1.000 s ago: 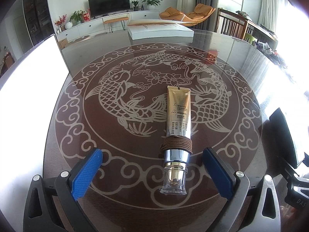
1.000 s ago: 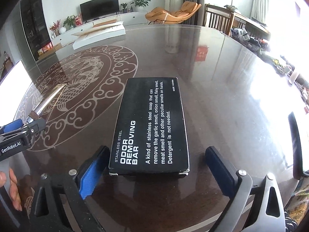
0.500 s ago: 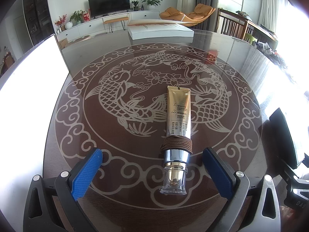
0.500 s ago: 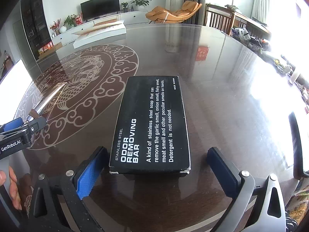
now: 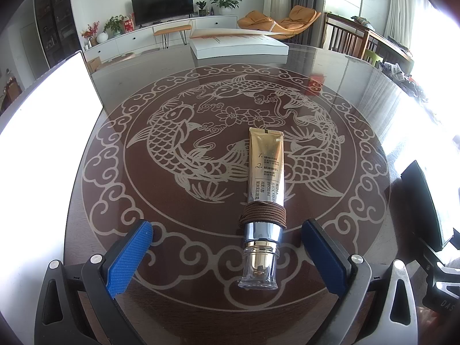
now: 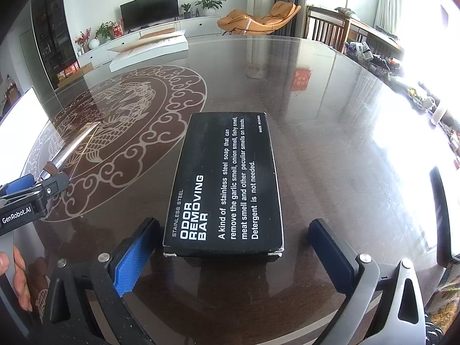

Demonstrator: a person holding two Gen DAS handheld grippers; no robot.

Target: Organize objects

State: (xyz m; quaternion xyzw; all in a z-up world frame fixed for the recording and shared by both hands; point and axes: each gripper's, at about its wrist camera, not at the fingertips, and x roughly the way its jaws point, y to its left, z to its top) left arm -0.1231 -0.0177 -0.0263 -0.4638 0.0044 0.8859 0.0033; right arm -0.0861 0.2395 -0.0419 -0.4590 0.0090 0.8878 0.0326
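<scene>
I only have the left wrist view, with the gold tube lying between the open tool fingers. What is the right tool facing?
Observer: A black box lying flat on the table, printed "Stainless Steel Odor Removing Bar".
Operator: Is the right tool holding it?
Observer: No. The right tool is open, its pads either side of the box's near end with gaps showing.
Operator: Where is my left tool from there?
Observer: The left tool sits at the right view's left edge, level with the gold tube's capped end.
</scene>
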